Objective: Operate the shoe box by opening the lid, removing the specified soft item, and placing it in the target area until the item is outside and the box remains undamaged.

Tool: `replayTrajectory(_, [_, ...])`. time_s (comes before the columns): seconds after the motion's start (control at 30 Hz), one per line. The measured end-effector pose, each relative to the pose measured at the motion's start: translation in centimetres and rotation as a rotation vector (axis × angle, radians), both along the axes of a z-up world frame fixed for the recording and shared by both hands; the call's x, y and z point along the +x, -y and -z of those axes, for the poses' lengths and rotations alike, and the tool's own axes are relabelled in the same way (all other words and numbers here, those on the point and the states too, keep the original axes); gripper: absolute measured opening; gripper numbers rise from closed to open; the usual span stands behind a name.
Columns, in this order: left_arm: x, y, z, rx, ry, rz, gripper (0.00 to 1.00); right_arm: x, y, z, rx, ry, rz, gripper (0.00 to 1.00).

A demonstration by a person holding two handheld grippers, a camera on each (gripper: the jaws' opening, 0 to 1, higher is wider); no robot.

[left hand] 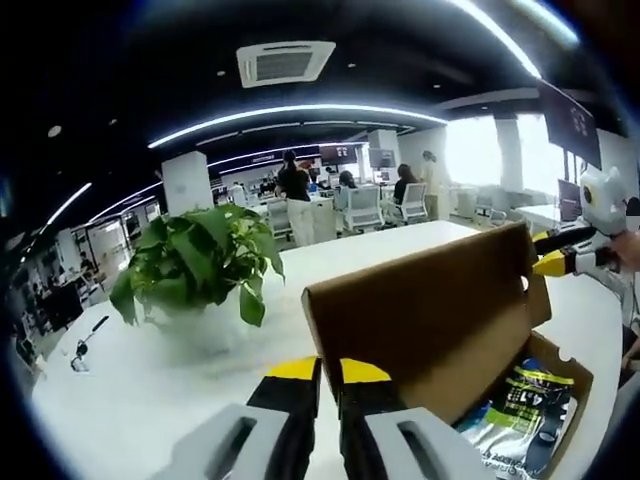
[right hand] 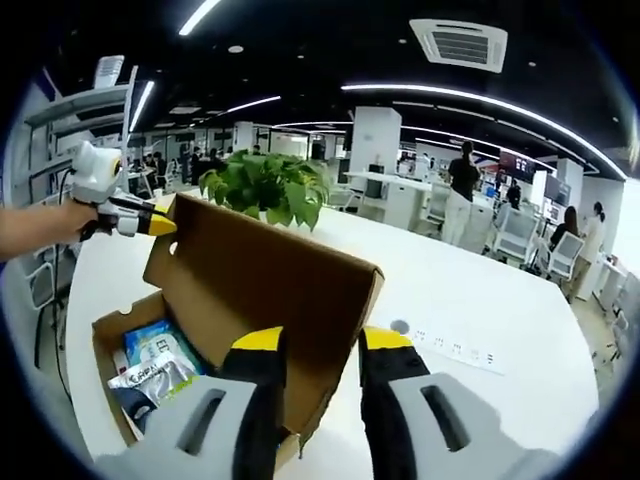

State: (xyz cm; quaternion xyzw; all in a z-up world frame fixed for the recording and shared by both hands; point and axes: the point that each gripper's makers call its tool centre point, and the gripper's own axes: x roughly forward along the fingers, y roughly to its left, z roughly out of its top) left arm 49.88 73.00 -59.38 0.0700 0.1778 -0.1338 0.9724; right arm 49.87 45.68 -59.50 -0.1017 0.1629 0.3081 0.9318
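- Brown cardboard shoe box [left hand: 520,400] [right hand: 200,330] sits on the white tabletop [left hand: 130,390] [right hand: 480,300], lid [left hand: 430,300] [right hand: 270,270] swung up and standing roughly upright on its hinge edge.
- Left tool [left hand: 330,375]: yellow-tipped black jaws nearly pressed together, thin gap, tips at the lid's upper corner in the left gripper view. Whether they actually pinch the cardboard I cannot tell; same tool seen in the right gripper view [right hand: 160,222] with its tip touching the lid's far top corner, a hand [right hand: 40,228] behind it.
- Right tool [right hand: 322,345]: jaws spread, straddling the lid's near edge, one jaw on the box-interior side, the other outside. Contact with the cardboard unclear. Seen in the left gripper view [left hand: 550,255], its yellow tips are at the lid's far top corner.
- Soft item: silver-and-blue plastic pouch with black and yellow print [left hand: 515,410] [right hand: 155,365] lies inside the box, flat on the bottom; not out on the tabletop.
- Green leafy potted plant [left hand: 200,260] [right hand: 268,185] stands on the tabletop beyond the lid, apart from the box.
- White power strip [right hand: 450,345] lies flat on the tabletop to the right of the box in the right gripper view.
- Background: open office, white desks and chairs, several people [left hand: 295,200] [right hand: 462,190] standing and sitting well apart from the tabletop; ceiling vent [left hand: 285,62] [right hand: 460,42] and curved light strips overhead.
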Motion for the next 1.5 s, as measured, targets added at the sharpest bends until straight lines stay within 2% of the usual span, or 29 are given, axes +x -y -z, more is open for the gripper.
replayTrajectory(0.2, [0.7, 0.0, 0.4, -0.003, -0.014, -0.013, 0.03, 0.1, 0.5, 1.0, -0.023, -0.015, 0.012, 0.17])
replayTrajectory(0.37, [1.1, -0.1, 0.8, -0.016, -0.024, -0.01, 0.03, -0.4, 1.4, 2.4, -0.006, -0.06, 0.038, 0.09])
replayTrajectory(0.8, [2.5, -0.2, 1.9, -0.023, -0.057, -0.008, 0.03, -2.2, 1.8, 6.1, -0.014, -0.141, 0.066, 0.06])
replayTrajectory(0.9, [2.7, -0.1, 2.2, -0.026, -0.062, -0.007, 0.04, -2.3, 1.6, 6.9, -0.044, -0.157, 0.051, 0.06])
replayTrajectory(0.97, [2.8, -0.2, 2.4, -0.05, -0.067, -0.01, 0.04, -2.0, 2.0, 7.1, -0.094, -0.129, 0.054, 0.04])
replayTrajectory(1.17, [2.2, 0.0, 2.8, -0.053, -0.09, 0.002, 0.06, -1.8, 2.0, 7.1, -0.081, -0.134, 0.06, 0.03])
replayTrajectory(1.23, [1.6, -0.3, 3.5, -0.037, -0.102, -0.005, 0.1, -1.7, 2.0, 7.2, -0.081, -0.134, 0.062, 0.03])
replayTrajectory(1.3, [0.8, -0.5, 4.0, -0.052, -0.111, -0.019, 0.14, -1.6, 2.0, 7.2, -0.081, -0.138, 0.064, 0.02])
replayTrajectory(1.5, [-1.5, -0.3, 6.2, -0.082, -0.159, -0.027, 0.12, -1.2, 1.9, 7.5, -0.096, -0.144, 0.054, 0.03])
